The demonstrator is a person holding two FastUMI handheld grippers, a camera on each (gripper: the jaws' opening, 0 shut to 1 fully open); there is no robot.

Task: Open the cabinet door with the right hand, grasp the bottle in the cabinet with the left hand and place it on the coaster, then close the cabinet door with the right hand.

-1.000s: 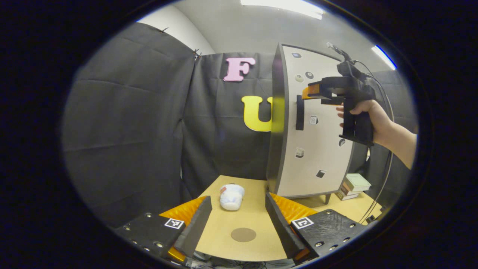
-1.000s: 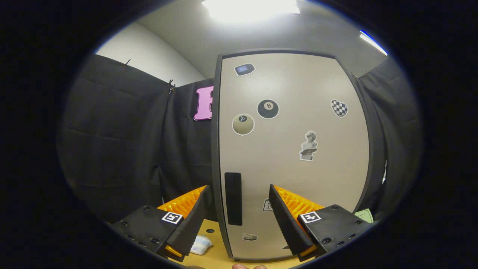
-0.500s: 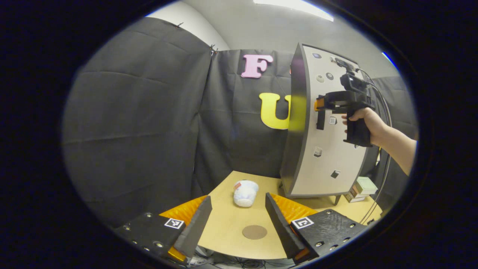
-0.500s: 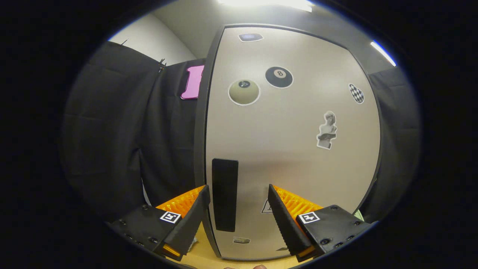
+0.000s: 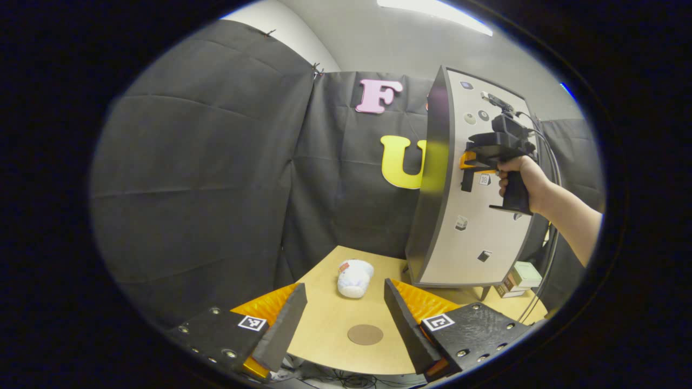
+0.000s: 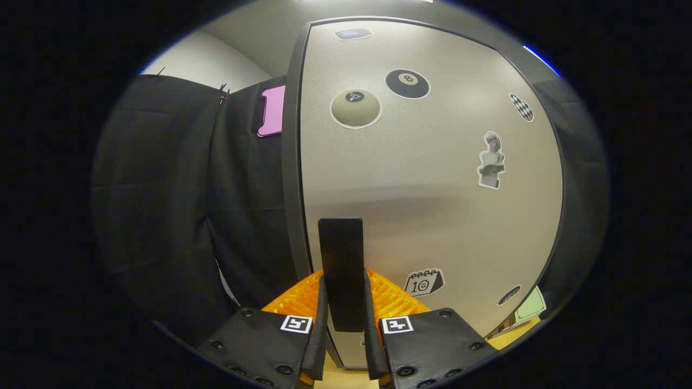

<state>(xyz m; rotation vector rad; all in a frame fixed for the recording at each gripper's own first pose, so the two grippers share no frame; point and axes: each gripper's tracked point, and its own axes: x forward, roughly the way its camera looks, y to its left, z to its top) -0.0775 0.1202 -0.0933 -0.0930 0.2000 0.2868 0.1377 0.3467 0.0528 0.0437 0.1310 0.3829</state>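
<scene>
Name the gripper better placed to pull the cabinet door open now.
Right: the right gripper is shut on the cabinet's black bar handle. The left gripper hangs open over the tan wooden table.

The lower centre of the left gripper view is taken by bare table, with only a coaster and a white bundle on it. The right of the frame is blocked by the closed cabinet door.
</scene>
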